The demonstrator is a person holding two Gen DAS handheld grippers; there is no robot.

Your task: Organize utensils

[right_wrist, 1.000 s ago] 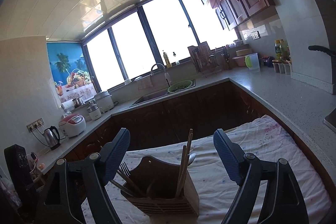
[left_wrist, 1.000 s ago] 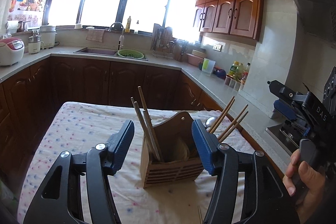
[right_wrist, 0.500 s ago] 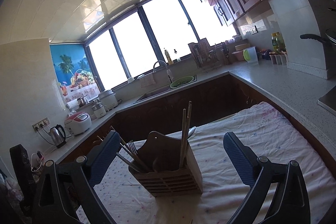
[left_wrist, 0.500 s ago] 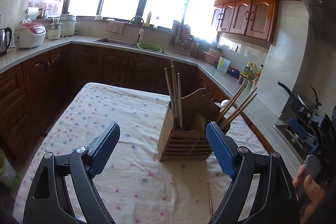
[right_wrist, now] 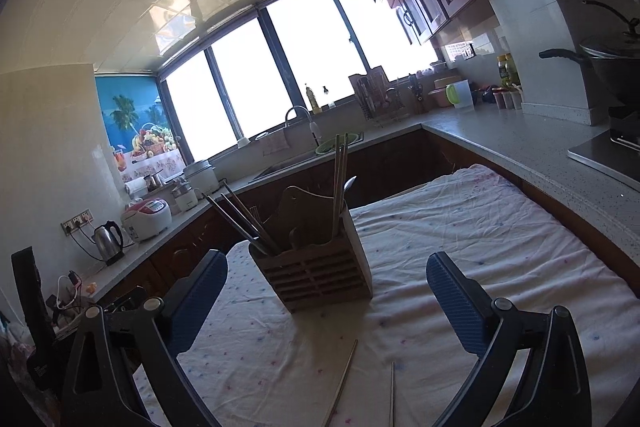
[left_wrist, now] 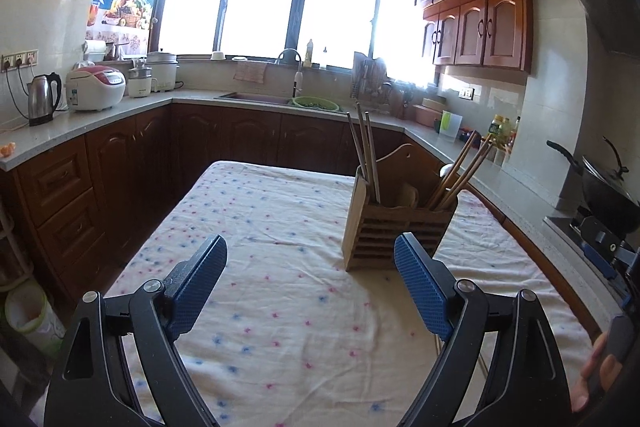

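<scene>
On the kitchen table, covered by a white cloth with pink and blue dots, stands a slatted wooden utensil holder, upright, toward the cloth's far right part in the left wrist view. Left compartment holds three upright chopsticks, near vertical. Right compartment has a bundle of chopsticks leaning out to the right, with a spoon bowl just peeking behind them. Something pale and wooden sits low in the middle section, can't tell what.

Left gripper: blue pads wide apart, nothing between them, low over the cloth on the near side of the holder; its right pad overlaps the holder's base corner in view, contact unclear. Right gripper: also spread wide, empty, holder sits between the pads but further back, apart from both. The right gripper's body also shows at the right edge of the left wrist view.

Right wrist view also shows two loose chopsticks lying flat on the cloth just short of the holder, between the gripper arms, roughly parallel, slightly apart. A fork's tines show at the back of the holder.

Counter behind: electric kettle, rice cooker, sink with a green colander, wok on the stove at right.
</scene>
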